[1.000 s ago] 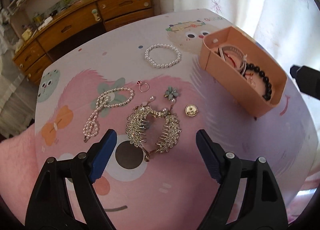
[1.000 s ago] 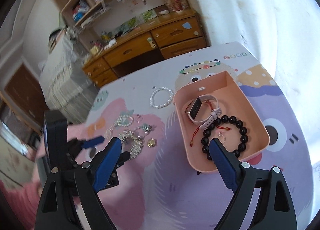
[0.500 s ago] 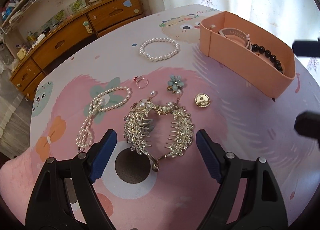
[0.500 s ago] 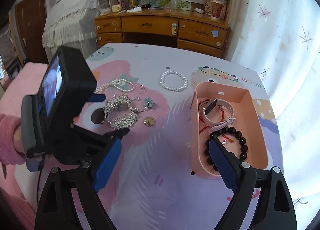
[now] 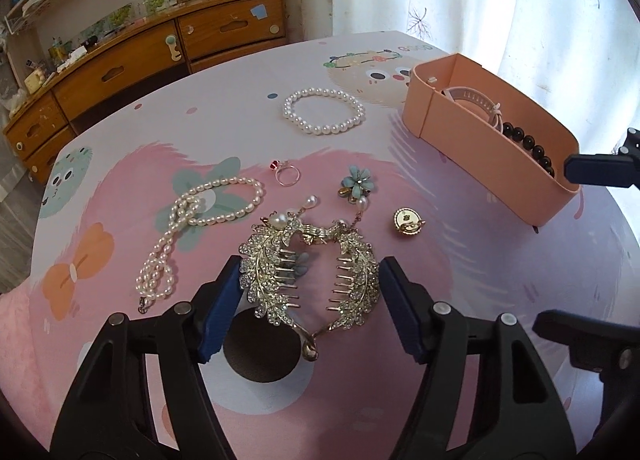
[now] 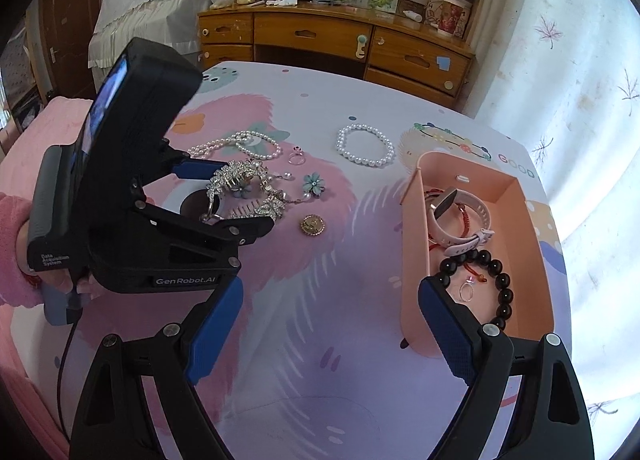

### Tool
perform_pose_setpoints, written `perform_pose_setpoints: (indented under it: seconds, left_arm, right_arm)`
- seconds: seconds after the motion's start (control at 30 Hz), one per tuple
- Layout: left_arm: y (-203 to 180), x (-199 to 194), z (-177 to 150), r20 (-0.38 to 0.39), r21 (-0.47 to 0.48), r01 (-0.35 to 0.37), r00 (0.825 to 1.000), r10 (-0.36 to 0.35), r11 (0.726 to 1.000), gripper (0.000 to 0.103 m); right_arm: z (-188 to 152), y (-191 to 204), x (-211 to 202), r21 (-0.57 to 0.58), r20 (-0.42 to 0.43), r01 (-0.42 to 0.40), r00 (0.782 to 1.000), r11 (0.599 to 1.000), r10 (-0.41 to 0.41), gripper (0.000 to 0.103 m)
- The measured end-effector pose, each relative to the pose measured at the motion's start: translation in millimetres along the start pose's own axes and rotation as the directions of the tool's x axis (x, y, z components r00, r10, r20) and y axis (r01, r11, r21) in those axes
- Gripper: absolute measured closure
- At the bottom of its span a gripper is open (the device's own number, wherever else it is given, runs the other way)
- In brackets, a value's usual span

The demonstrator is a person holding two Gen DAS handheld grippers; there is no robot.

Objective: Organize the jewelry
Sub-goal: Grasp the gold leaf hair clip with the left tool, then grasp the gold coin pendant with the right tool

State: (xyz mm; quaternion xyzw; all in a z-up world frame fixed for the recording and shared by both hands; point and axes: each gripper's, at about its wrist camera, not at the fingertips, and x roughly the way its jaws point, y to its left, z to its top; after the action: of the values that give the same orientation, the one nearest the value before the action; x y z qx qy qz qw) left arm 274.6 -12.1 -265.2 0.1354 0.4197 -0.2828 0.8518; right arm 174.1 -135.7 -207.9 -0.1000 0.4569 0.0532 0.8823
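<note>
The left gripper (image 5: 310,292) is positioned over the rhinestone hair claw (image 5: 308,266), which lies spread on the cartoon-print table mat (image 5: 460,284). Its jaws are closing, with the claw between them; the blue pads (image 5: 222,306) stand just beside the claw's two leaf-shaped halves, and it appears that they do not yet press on it, although the fisheye view leaves this contact uncertain. The right gripper (image 6: 332,324) has its jaws spread wide with nothing between them, one finger in front of the near end of the pink tray (image 6: 412,260). The tray contains a pink watch (image 6: 460,216), a black bead bracelet (image 6: 500,280) and a small ring (image 6: 466,290). Loose on the mat are a round pearl bracelet (image 5: 324,110), a long pearl strand (image 5: 188,228), a red-stone ring (image 5: 286,174), a blue flower brooch (image 5: 358,182) and a gold medallion (image 5: 408,220).
</note>
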Motion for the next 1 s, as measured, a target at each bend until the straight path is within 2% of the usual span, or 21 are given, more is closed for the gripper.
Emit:
perform_pose_setpoints:
  seconds: [0.1,0.13,0.3,0.5,0.63,0.73,0.8,0.87,1.0]
  left_arm:
    - [5,-10,-1,0.029,-0.022,0.029,0.999,-0.029,0.999,0.058]
    - [9,-15,1,0.041,-0.045,0.032,0.999,-0.030,0.998,0.081]
    - [25,-17,2,0.018,-0.097,0.065,0.998,-0.064,0.993,0.082]
    - [33,-30,0,0.057,-0.100,0.091,0.995,-0.086,0.991,0.082]
    - [35,-43,-2,0.088,-0.092,0.109,0.991,-0.101,0.990,0.093]
    - [40,-52,-1,0.099,-0.119,0.123,0.989,-0.112,0.985,0.100]
    - [42,-59,1,0.115,-0.129,0.126,0.987,-0.111,0.984,0.100]
    - [46,-64,1,0.126,-0.148,0.136,0.985,-0.118,0.980,0.101]
    - [57,-75,0,0.144,-0.183,0.177,0.978,-0.151,0.967,0.101]
  right_arm:
    - [4,3,5,0.000,0.001,-0.007,1.000,1.000,0.007,0.013]
    - [6,5,7,-0.003,0.002,-0.007,1.000,1.000,0.007,0.013]
    - [13,16,21,-0.036,-0.015,0.012,1.000,0.999,-0.012,0.013]
    - [21,26,42,-0.044,-0.036,0.017,0.999,0.999,-0.018,0.013]
    - [26,30,56,-0.016,-0.014,0.017,1.000,1.000,-0.017,0.014]
    - [28,31,70,0.015,-0.025,0.018,1.000,1.000,-0.017,0.027]
    - [29,31,81,0.026,-0.049,0.032,0.998,0.999,-0.031,0.038]
    - [30,29,86,0.055,-0.038,0.039,0.999,0.998,-0.037,0.040]
    - [35,22,94,0.143,-0.043,0.033,0.999,0.989,-0.027,0.053]
